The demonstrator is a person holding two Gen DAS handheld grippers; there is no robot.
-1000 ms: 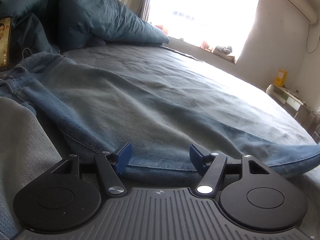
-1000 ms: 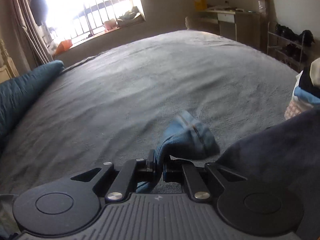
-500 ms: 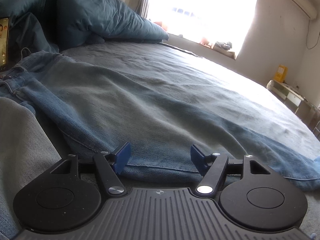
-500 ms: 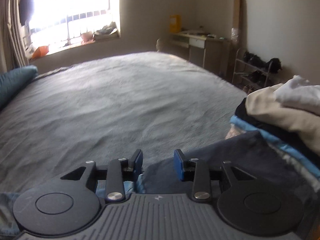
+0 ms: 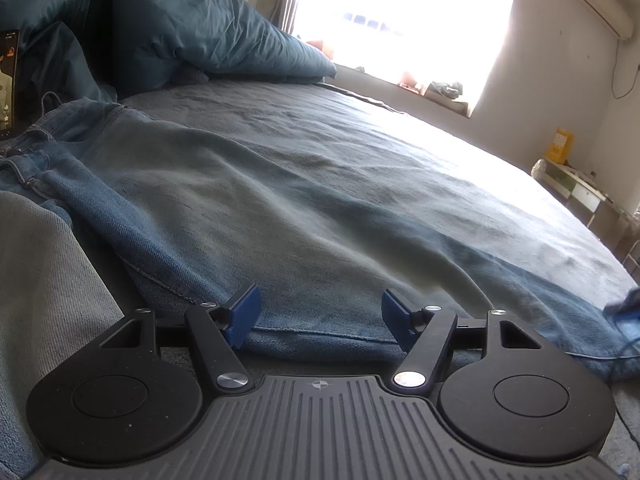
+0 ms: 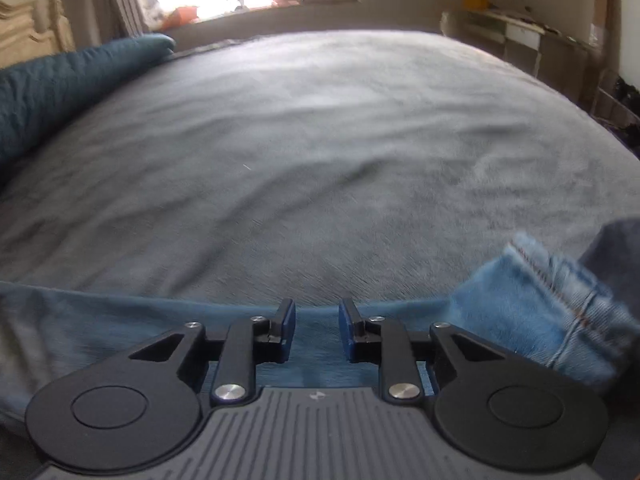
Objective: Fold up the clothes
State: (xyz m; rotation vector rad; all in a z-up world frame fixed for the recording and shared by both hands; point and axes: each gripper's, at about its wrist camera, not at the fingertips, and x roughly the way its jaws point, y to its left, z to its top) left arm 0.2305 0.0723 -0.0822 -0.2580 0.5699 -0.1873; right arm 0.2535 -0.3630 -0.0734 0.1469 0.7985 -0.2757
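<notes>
A pair of faded blue jeans (image 5: pixel 248 216) lies flat across the grey bed, waistband at the far left, legs running right. My left gripper (image 5: pixel 318 314) is open and empty, its blue pads either side of the near seam edge of a leg. In the right wrist view the jeans (image 6: pixel 120 320) stretch along the bottom, and the stitched hem end (image 6: pixel 560 300) lies crumpled at the right. My right gripper (image 6: pixel 317 330) is open with a narrow gap, low over the leg fabric, holding nothing.
A grey bedsheet (image 6: pixel 320 140) covers the bed. A teal duvet (image 5: pixel 192 28) is piled at the head; it also shows in the right wrist view (image 6: pixel 60 88). A phone (image 5: pixel 10 80) stands at the far left. Grey cloth (image 5: pixel 44 280) lies near left. A desk (image 6: pixel 512 36) stands beyond the bed.
My right gripper let go of the jeans hem, swung away and back, and now hovers open over the leg. The hem dropped onto the bed. The left gripper barely moved.
</notes>
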